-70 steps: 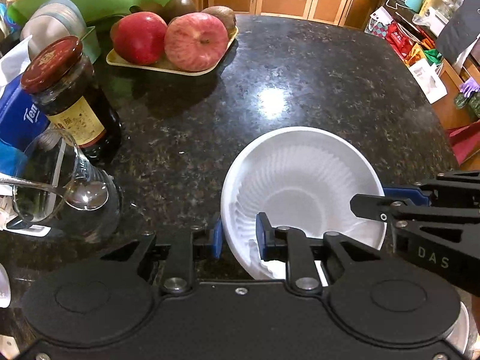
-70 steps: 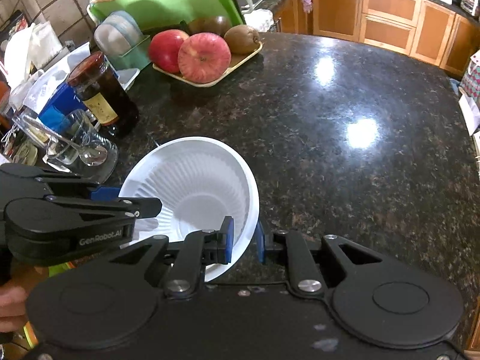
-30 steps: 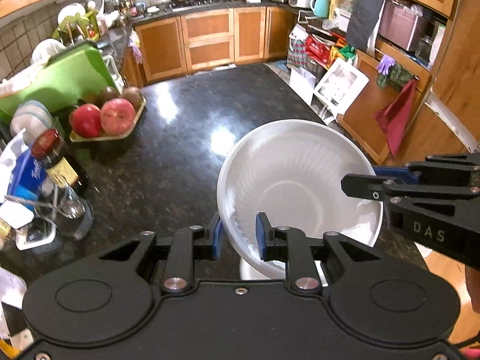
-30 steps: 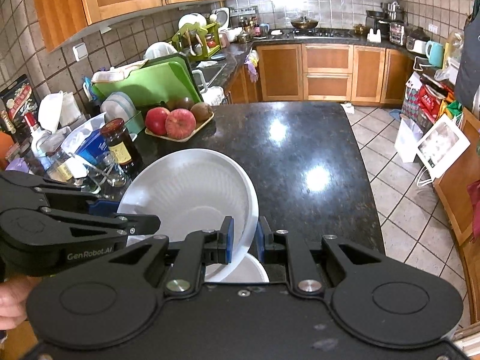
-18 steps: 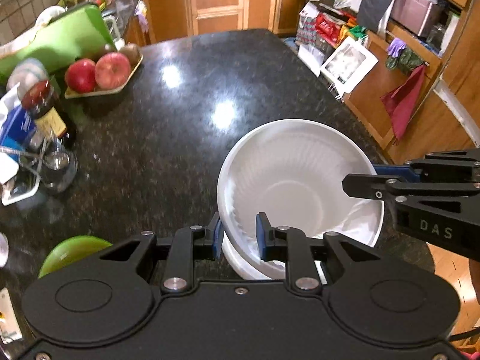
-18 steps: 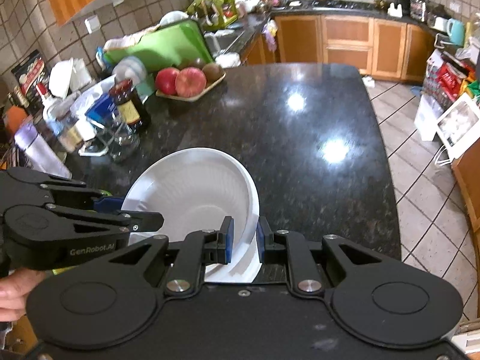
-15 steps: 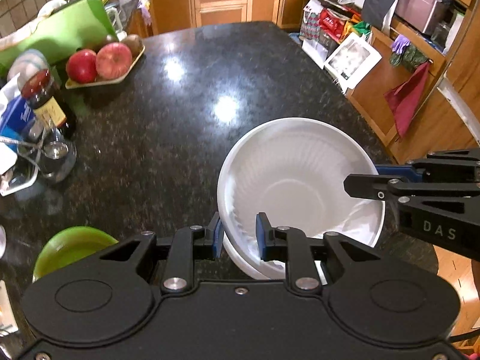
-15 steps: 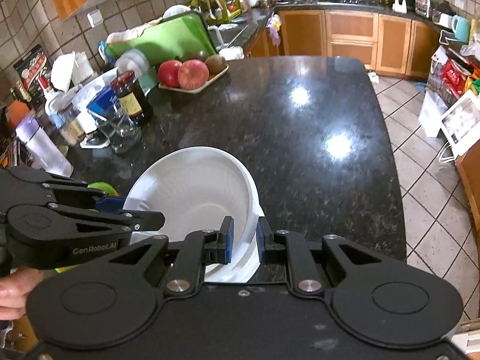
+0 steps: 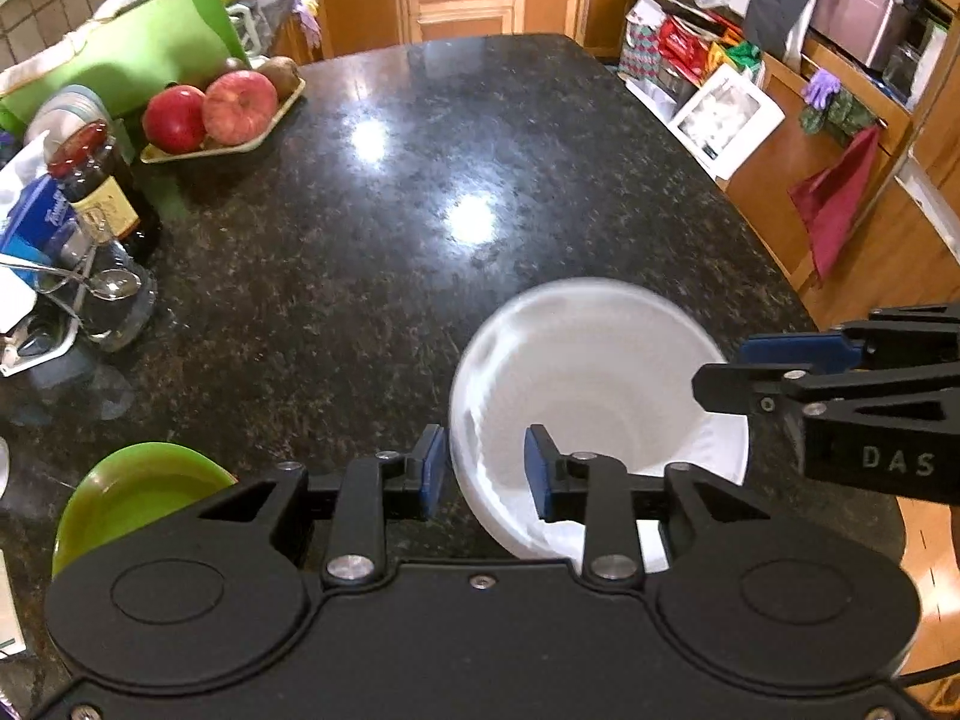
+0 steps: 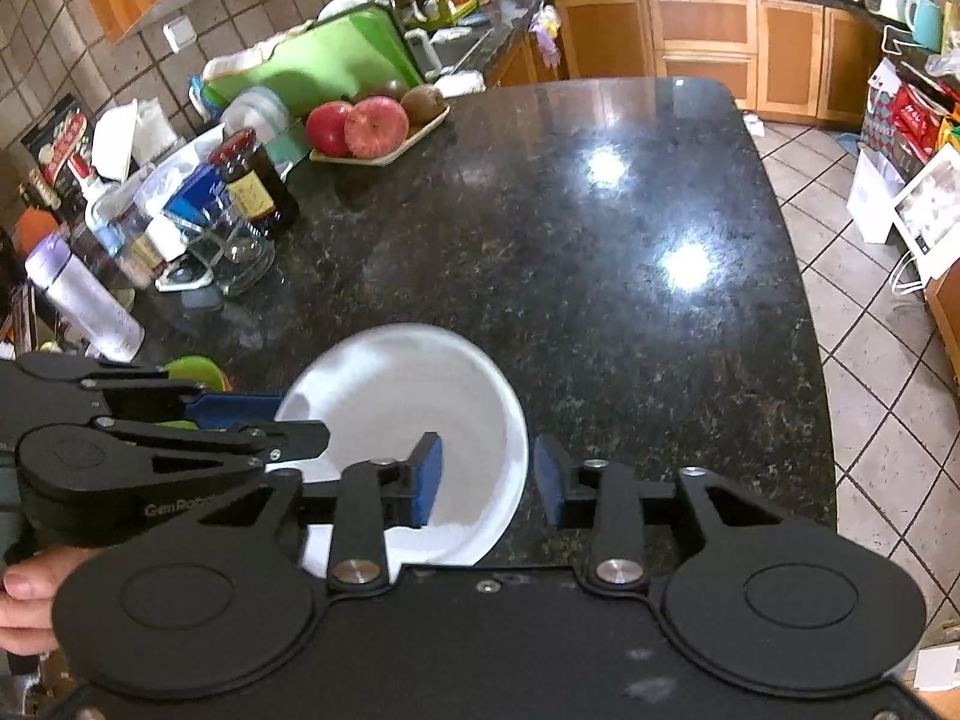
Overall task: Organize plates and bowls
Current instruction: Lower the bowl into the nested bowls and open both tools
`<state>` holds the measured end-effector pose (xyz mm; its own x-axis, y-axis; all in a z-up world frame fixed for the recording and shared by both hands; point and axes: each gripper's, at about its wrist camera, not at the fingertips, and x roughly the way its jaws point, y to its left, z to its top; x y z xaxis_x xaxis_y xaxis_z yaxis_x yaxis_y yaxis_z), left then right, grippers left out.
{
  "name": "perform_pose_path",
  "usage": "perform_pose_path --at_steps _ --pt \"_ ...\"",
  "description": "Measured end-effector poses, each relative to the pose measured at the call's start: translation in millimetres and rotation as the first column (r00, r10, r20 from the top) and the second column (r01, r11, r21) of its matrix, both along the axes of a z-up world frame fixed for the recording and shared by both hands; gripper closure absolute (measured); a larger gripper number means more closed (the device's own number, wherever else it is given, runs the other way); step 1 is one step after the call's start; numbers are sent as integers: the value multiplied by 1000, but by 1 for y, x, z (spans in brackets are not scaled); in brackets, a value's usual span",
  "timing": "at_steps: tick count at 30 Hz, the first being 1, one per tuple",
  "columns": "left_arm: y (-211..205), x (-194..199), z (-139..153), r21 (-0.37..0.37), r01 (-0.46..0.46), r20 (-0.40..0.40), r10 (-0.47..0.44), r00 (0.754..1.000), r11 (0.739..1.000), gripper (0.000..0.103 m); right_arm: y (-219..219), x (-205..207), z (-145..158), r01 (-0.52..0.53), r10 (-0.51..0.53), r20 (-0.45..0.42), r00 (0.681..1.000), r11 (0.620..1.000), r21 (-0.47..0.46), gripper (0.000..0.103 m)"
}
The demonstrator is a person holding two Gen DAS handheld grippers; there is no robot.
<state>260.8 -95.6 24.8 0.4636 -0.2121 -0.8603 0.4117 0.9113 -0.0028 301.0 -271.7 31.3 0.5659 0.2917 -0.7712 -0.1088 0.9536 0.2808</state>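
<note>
A white ribbed bowl [image 9: 600,396] rests low at the near right of the black granite counter [image 9: 360,252], its outline blurred. White from a second bowl shows under it. My left gripper [image 9: 483,471] straddles its left rim, and the jaws are opening, with the blue pads off the rim. My right gripper [image 10: 487,483] straddles the opposite rim of the bowl [image 10: 408,408]. Its jaws are also opening, with the pads clear of the rim. Each gripper shows in the other's view: the right gripper [image 9: 741,369] and the left gripper [image 10: 288,420]. A green bowl [image 9: 138,498] sits to the left.
A tray of apples and kiwis [image 9: 222,114], a dark jar [image 9: 102,186] and a glass with a spoon [image 9: 108,300] crowd the counter's left side. The counter's curved right edge [image 9: 780,276] drops to a tiled floor. A hand [image 10: 24,594] holds the left gripper.
Both grippers came down with the white bowl toward the counter, then their jaws spread off its rim. The bowl sits lower and the green bowl has come into view.
</note>
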Motion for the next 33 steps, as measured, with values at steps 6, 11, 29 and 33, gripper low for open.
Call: perform_pose_path --at_steps 6,11,29,33 --pt "5 -3 5 -26 -24 52 25 998 999 49 -1 -9 8 17 -15 98 995 1000 -14 53" --pt "9 -6 5 -43 -39 77 42 996 998 48 -2 -22 13 43 -36 206 978 999 -30 48" --pt "19 -63 6 -78 -131 381 150 912 988 41 8 -68 -7 163 -131 455 881 986 -31 45" --pt "20 -67 1 -96 -148 391 174 904 984 40 8 -72 -12 166 -149 465 873 986 6 45"
